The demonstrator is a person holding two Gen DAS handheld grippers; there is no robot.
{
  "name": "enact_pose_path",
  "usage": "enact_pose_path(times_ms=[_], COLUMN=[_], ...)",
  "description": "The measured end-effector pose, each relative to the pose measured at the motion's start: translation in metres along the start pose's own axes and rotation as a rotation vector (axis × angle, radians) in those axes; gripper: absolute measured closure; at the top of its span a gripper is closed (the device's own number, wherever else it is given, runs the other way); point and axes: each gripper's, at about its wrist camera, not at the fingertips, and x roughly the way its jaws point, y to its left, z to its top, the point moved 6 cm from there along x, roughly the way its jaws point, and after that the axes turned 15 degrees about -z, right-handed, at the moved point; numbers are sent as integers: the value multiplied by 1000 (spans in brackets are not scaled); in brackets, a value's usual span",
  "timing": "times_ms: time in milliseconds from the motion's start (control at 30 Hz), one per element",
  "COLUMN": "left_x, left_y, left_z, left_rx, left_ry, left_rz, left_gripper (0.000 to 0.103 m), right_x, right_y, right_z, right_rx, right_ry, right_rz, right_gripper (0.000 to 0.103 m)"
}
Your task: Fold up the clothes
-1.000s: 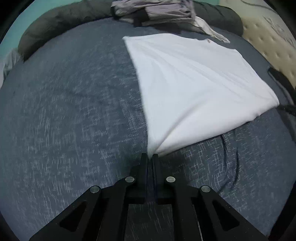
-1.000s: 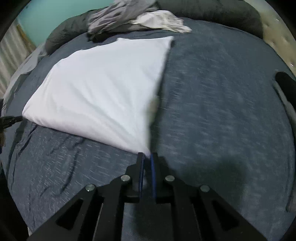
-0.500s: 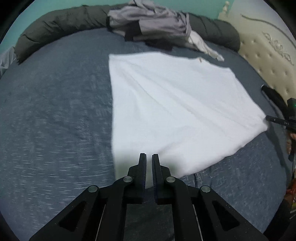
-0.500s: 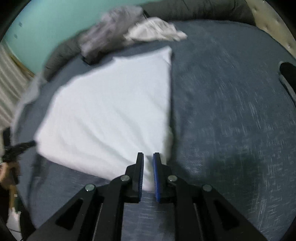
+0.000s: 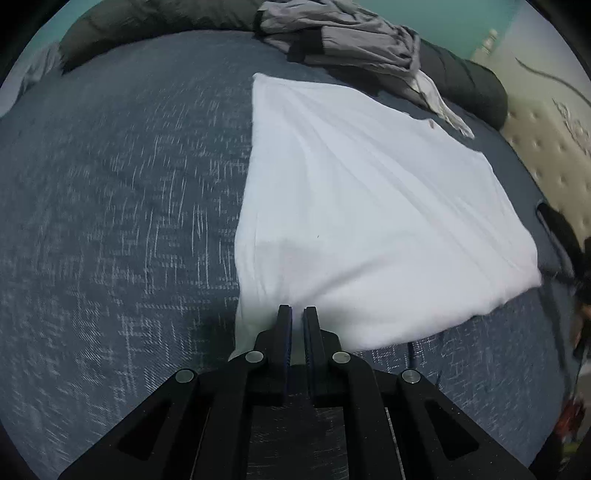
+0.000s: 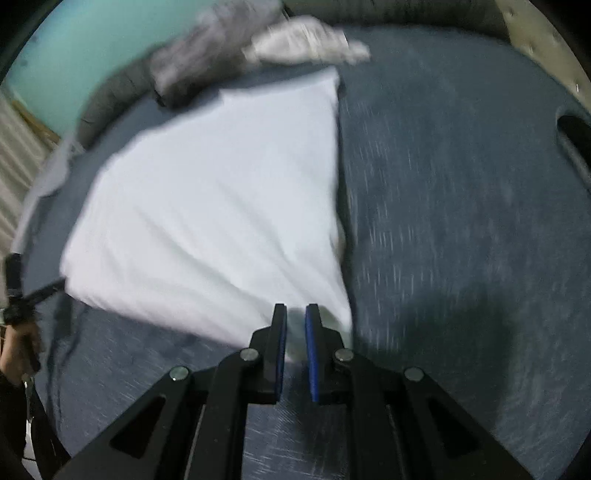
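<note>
white garment (image 5: 369,206): folded flat on the blue bed (image 5: 122,206)
left hand-held gripper (image 5: 297,314): jaws slightly apart over its near left corner
right hand-held gripper (image 6: 295,314): jaws slightly apart over its near right corner
grey clothes pile (image 5: 340,33): beyond the garment

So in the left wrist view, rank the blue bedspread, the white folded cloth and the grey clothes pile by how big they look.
1. Blue bedspread
2. White folded cloth
3. Grey clothes pile, though it lies farthest from the camera, so its true size is unsure.
</note>
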Motion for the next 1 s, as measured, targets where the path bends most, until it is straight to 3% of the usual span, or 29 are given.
enact_pose_path(times_ms=[167, 233, 333, 433, 533, 567, 633, 733, 833, 1000], left_x=[-3, -3, -5, -9, -5, -5, -4, -3, -4, -3], left_y=[0, -1, -3, -3, -5, -5, -6, -6, -6, -9], left_z=[-9, -11, -14, -19, -20, -21, -20, -20, -21, -20], left_rx=[-9, 1, 2, -4, -5, -3, 5, 9, -3, 2], left_ry=[-27, -36, -57, -77, -91, -94, -91, -88, -92, -86], left_rz=[1, 12, 14, 6, -3, -5, -4, -3, -24, -24], left_gripper=[96, 96, 96, 96, 96, 96, 95, 95, 89, 88], right_x=[-6, -18, -34, -26, -12, -15, -25, -38, -54, -29], right_y=[-21, -20, -19, -12, -24, -28, -36, -38, -28, -16], right_z=[-9, -8, -6, -18, -34, -35, -39, -42, -37, -49], right_rx=[77, 84, 94, 30, 53, 70, 54, 42, 32, 24], right_ry=[-8, -30, -63, -11, 49, 34, 8, -10, -67, 18], right_rz=[-3, 1, 7, -12, -55, -53, -140, -162, -107, -109], right_gripper=[98, 91, 91, 91, 96, 96, 94, 94, 92, 90])
